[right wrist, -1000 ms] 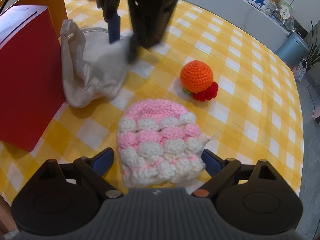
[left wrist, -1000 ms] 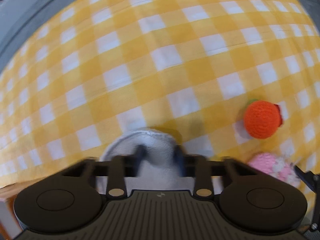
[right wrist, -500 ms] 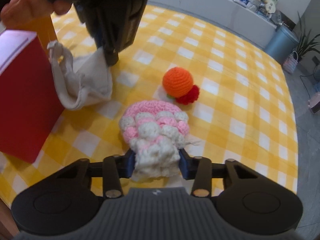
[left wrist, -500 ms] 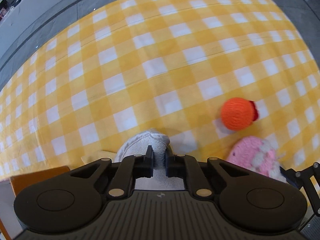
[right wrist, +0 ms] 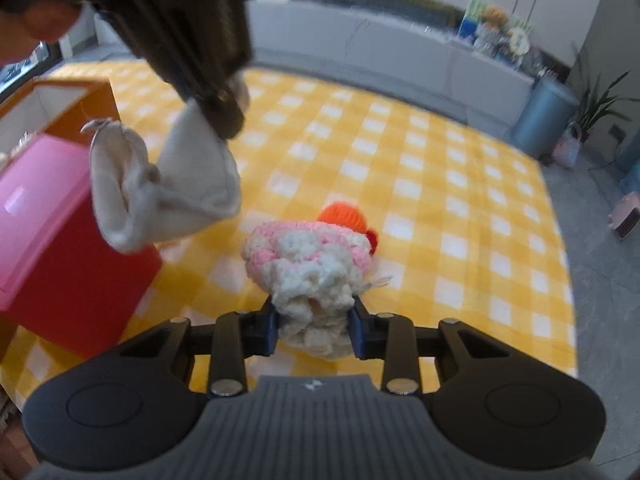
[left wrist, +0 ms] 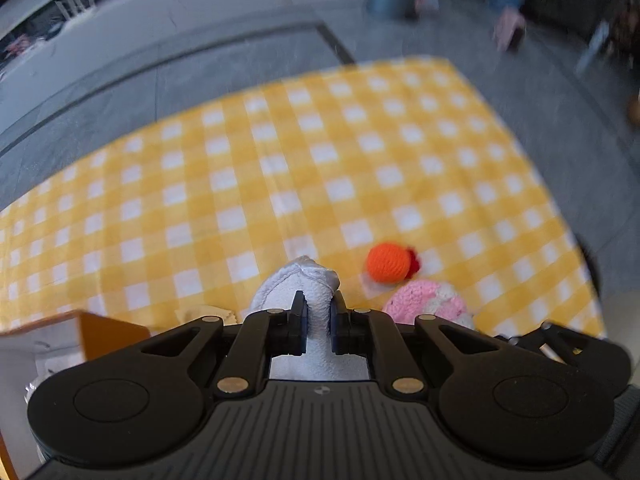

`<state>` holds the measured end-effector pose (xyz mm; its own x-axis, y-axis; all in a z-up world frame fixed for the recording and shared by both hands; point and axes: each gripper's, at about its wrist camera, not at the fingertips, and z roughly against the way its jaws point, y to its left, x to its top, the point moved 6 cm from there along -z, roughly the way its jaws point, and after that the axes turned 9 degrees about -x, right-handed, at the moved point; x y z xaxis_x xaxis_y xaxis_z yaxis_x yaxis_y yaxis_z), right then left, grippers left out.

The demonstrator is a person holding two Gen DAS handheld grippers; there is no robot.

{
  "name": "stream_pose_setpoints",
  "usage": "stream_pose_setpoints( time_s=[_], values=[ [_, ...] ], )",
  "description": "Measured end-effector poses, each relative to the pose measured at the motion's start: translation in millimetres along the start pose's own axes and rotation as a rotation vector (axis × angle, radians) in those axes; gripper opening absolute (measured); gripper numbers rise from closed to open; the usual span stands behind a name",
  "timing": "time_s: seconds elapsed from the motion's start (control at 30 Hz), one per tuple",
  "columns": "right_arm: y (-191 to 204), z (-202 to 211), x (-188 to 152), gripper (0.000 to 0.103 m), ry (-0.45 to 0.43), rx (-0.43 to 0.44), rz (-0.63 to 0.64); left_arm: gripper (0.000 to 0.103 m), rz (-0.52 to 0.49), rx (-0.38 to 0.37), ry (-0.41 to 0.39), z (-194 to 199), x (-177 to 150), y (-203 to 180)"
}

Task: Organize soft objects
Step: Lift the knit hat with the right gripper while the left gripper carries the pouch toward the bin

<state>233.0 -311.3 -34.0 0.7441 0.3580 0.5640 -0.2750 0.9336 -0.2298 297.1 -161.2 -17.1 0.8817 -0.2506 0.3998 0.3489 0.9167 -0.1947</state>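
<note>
Both tools are loaded. The left tool [left wrist: 318, 322] has its jaws drawn narrow, pinching a fold of the white cloth bag [left wrist: 298, 280]. From the right wrist camera that same bag [right wrist: 172, 184] hangs clear of the yellow checked surface [right wrist: 440, 200], dangling in front of the red box [right wrist: 60, 240] with its gathered mouth flopping toward the box side.

Over to the right tool [right wrist: 314, 322]: its jaws have just been closing, and the pink and white crocheted piece [right wrist: 308, 264] sits between them, the blue pads pressed into its fluffy white end. The pink end points away from the camera and droops toward the cloth; I cannot tell whether it touches down.

Just behind the crocheted piece sits the orange crocheted ball [right wrist: 344, 216], with a bit of red showing at its right edge, resting on the surface. In the left wrist view the ball [left wrist: 388, 262] lies just beyond the pink piece [left wrist: 426, 304], both to the right of the held bag.

An orange-sided open box [left wrist: 100, 330] peeks in at lower left of that view, near the edge of the surface. The left wrist picture is blurred.
</note>
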Motion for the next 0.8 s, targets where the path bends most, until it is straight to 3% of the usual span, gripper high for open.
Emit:
stream_pose_setpoints(
  time_s=[0.23, 0.57, 0.7, 0.8],
  values=[
    [3, 43, 19, 0.033, -0.136, 0.054, -0.017, 0.012, 0.015, -0.039, -0.179, 88, -6, 4],
    [39, 100, 62, 0.033, -0.342, 0.165, -0.049, 0.012, 0.076, -0.108, -0.345, 159, -15, 45],
    [78, 112, 84, 0.033, -0.375, 0.153, 0.002, 0.012, 0.103, -0.084, -0.386, 172, -22, 76],
    [117, 112, 101, 0.033, -0.369, 0.160, 0.089, 0.012, 0.087, 0.007, -0.444, 181, -32, 101]
  ],
)
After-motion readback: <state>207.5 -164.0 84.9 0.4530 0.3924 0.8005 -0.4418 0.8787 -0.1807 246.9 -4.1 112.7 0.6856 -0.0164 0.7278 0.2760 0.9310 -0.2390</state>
